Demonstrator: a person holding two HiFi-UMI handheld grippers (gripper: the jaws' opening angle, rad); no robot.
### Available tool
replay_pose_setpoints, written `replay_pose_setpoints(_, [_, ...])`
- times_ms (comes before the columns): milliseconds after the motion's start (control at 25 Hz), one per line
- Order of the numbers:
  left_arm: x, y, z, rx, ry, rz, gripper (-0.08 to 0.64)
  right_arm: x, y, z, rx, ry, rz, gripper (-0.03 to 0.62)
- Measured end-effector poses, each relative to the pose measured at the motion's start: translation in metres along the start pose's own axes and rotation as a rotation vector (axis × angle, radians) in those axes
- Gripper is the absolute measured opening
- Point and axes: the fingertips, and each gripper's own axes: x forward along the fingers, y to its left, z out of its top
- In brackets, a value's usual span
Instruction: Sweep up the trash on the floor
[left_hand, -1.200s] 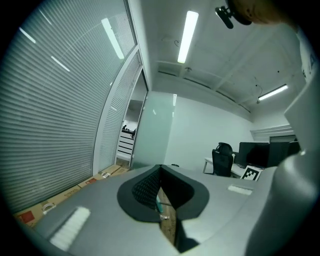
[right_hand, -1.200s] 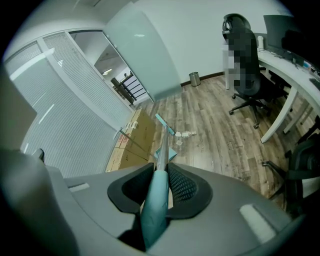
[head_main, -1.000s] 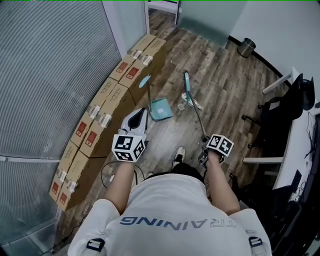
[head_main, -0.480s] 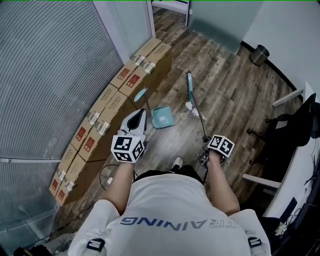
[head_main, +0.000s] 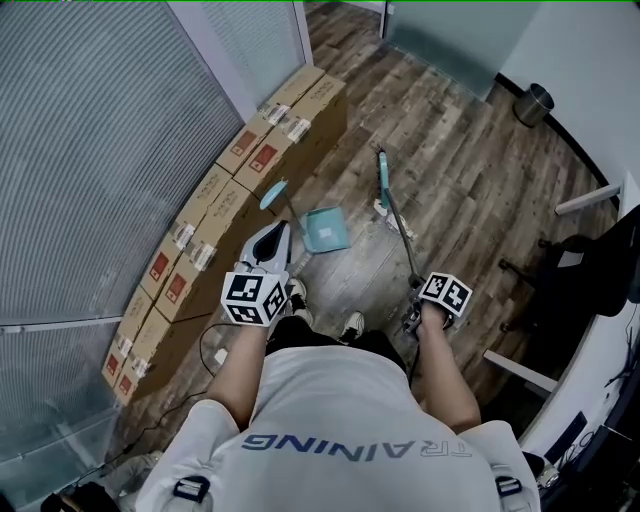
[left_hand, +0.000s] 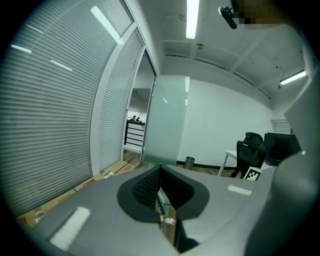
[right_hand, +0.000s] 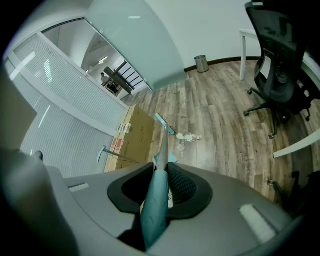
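**Broom gripped, trash ahead on the floor**

Head view: the right gripper (head_main: 413, 305) is clamped on the handle of the broom (head_main: 381, 170). The brush head lies just beside the trash (head_main: 386, 209) on the wood floor (head_main: 470, 190). The teal dustpan (head_main: 325, 230) stands between the left gripper (head_main: 281, 228) and the trash. Cardboard boxes (head_main: 255, 150) line the glass wall (head_main: 100, 150). A bin (head_main: 533, 103) and an office chair (head_main: 585, 265) stand well apart on the right.

Left gripper view: the jaws are pressed together on nothing. The broom and trash show through the slit.

Right gripper view: the jaws squeeze the teal handle. Beyond them lie the trash, dustpan and boxes.
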Motion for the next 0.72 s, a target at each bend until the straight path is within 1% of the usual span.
replay_pose_setpoints(200, [0.028,0.017,0.000,-0.008,0.013,-0.031,0.003,0.015,0.009,0.010,0.013,0.000,-0.024,0.107])
replay_pose_setpoints(360, [0.054,0.047,0.002,-0.028,0.029,-0.055,0.003,0.029,0.033,0.024,0.026,-0.014,-0.051,0.107])
replay_pose_setpoints(560, [0.086,0.101,0.009,-0.043,0.045,-0.081,0.003,0.050,0.071,0.039,0.038,-0.024,-0.080,0.107])
replay_pose_setpoints(720, [0.103,0.149,0.009,-0.051,0.070,-0.089,0.003,0.064,0.099,0.040,0.057,-0.034,-0.105,0.107])
